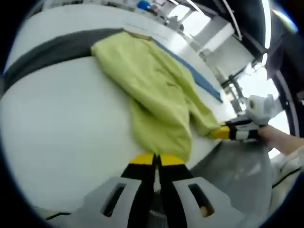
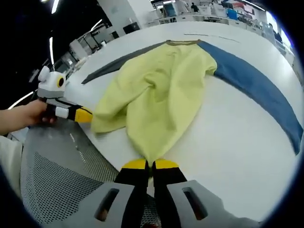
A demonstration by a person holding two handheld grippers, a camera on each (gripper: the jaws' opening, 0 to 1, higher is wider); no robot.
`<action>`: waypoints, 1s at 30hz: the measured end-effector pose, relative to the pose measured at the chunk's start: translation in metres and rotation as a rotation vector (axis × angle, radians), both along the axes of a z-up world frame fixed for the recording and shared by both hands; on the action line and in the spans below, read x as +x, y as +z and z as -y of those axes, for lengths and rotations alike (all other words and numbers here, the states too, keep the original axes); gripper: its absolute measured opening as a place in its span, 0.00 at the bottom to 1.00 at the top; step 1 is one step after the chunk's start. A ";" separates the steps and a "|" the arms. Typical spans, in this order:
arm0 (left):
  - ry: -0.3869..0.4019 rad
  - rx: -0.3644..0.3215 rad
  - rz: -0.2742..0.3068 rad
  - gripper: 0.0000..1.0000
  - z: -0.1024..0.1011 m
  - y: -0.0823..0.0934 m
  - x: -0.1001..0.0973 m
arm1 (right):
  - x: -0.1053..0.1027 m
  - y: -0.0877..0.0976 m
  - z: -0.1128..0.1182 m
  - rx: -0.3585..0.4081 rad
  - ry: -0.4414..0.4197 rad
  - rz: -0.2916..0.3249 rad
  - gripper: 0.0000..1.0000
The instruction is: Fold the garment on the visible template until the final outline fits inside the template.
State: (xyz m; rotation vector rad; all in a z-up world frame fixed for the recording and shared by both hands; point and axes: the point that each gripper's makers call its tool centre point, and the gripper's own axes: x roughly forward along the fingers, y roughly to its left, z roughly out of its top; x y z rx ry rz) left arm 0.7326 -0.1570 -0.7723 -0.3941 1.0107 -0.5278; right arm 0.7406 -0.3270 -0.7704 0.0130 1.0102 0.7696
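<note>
Left gripper view: we see the left gripper (image 1: 157, 159) at the near edge, its two yellow-tipped jaws pressed together on the near hem of the yellow-green garment (image 1: 156, 95). The garment lies spread on the white table (image 1: 61, 128), running from the jaws away toward the far side, where its far end meets a dark grey strip (image 1: 47, 52) and a blue strip (image 1: 202, 78) laid on the tabletop. To the right, the right gripper (image 1: 219, 132) comes in, held by a person's hand (image 1: 275, 135); its yellow tip is closed on another corner of the garment at the table's edge. Below it, off the table, we note a grey mesh surface (image 1: 237, 171). Right gripper view: the right gripper (image 2: 150, 164) sits at the near edge with jaws shut on a bunched point of the garment (image 2: 161, 90). The cloth fans out from that point toward the far side, wrinkled, with a brownish band at its far end. The blue strip (image 2: 256, 85) runs along the right of the garment, the dark grey strip (image 2: 118, 61) along its left, both flat on the table (image 2: 228, 142). At left, the left gripper (image 2: 87, 116) is held by a hand (image 2: 26, 116), its yellow tip gripping the garment's left corner just beyond the table edge, above the grey mesh surface (image 2: 52, 180).
</note>
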 end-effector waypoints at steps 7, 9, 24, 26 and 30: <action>0.030 -0.019 -0.010 0.00 -0.008 0.017 0.002 | 0.002 0.014 0.007 0.061 -0.052 -0.011 0.04; 0.021 -0.004 -0.011 0.00 -0.013 0.022 0.000 | 0.002 0.018 0.009 0.074 -0.061 -0.018 0.04; 0.030 0.071 -0.044 0.00 -0.034 0.039 -0.016 | -0.004 0.045 0.012 0.092 -0.044 -0.025 0.04; 0.040 0.084 -0.040 0.00 -0.040 0.041 -0.017 | -0.004 0.048 0.014 0.093 -0.048 -0.031 0.04; 0.063 0.094 -0.037 0.00 -0.050 0.045 -0.018 | -0.005 0.047 0.019 0.089 -0.055 -0.047 0.04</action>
